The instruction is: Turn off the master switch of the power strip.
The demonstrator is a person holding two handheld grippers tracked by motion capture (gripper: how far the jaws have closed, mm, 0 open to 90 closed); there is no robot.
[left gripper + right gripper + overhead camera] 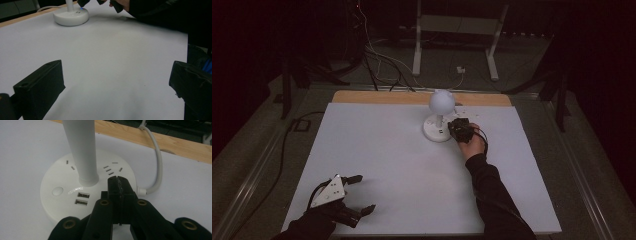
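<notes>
A white desk lamp stands at the far middle of the table, with a globe head (pixel 441 101) on a stem (pixel 81 150) and a round base (pixel 436 131) (pixel 60 182) (pixel 71 16). The base carries socket slots, two USB ports (pixel 82 198) and a round button (pixel 57 191). My right gripper (pixel 452 129) (pixel 118 181) is shut with nothing between its jaws, its tips at the base's right rim, near where the white cable (pixel 158 162) enters. My left gripper (pixel 362 194) (pixel 117 72) rests open over bare table at the near left.
The white table top (pixel 387 160) has a wooden strip (pixel 377 97) along its far edge. Beyond it, cables (pixel 382 60) and a white frame's legs (pixel 416 45) lie on the dark floor. A dark sleeve (pixel 492 195) crosses the right half of the table.
</notes>
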